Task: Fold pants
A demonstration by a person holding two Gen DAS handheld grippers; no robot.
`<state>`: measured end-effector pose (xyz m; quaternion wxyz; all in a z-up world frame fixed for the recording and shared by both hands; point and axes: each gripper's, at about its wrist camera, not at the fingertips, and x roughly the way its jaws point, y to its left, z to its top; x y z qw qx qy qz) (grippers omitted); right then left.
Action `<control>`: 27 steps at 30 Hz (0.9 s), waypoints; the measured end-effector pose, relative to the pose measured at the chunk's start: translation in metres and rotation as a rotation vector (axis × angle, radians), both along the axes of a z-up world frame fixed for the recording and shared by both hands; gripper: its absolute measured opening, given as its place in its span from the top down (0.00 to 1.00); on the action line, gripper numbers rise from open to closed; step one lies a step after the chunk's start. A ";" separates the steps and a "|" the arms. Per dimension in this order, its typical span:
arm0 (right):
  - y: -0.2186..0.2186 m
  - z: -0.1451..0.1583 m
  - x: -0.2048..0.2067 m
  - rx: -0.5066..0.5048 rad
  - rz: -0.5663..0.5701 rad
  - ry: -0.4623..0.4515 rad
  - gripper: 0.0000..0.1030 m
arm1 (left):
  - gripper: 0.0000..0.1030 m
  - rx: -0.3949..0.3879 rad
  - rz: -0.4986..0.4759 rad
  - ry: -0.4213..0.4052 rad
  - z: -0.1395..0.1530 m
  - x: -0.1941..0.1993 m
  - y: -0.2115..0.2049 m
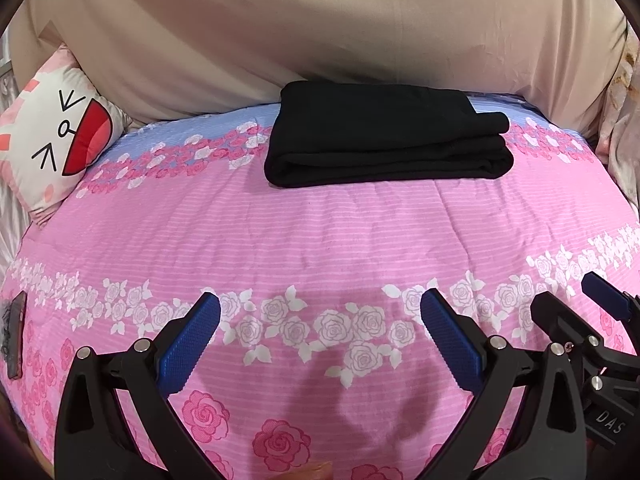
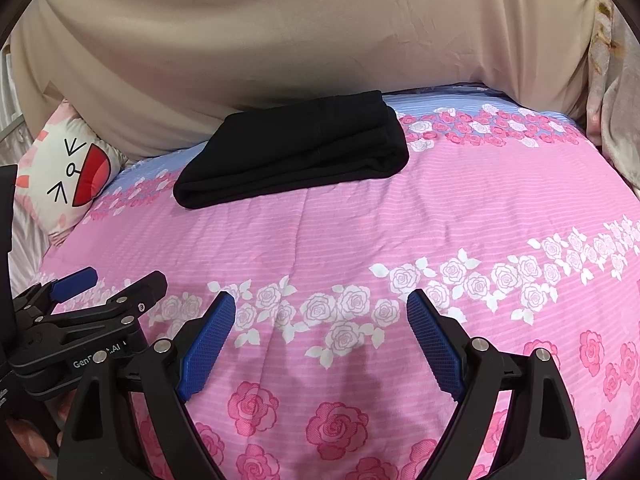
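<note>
- The black pants (image 1: 386,136) lie folded into a compact stack of layers on the far part of the bed, close to the beige sheet (image 1: 320,28) that hangs behind it.
- The stack rests where the floral quilt (image 1: 320,232) turns from pink stripes to a blue band; its rounded fold edge faces the cameras.
- The left gripper (image 1: 320,320) hovers over the near part of the quilt, well apart from the pants, its blue-padded fingers (image 1: 188,340) spread wide and holding nothing.
- The right gripper (image 2: 320,320) hangs just beside it, likewise spread and empty.
- A cartoon-face pillow (image 1: 56,136) leans at the bed's far left corner.
- A dark flat object (image 1: 14,332), possibly a phone, lies at the quilt's left edge; the view there is too warped to tell.
</note>
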<state>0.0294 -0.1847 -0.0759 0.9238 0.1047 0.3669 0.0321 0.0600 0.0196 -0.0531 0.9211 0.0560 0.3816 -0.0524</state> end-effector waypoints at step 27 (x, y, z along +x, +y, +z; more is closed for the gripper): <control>-0.007 -0.003 -0.003 -0.003 0.000 0.019 0.17 | 0.05 0.003 0.029 -0.014 -0.001 -0.007 0.002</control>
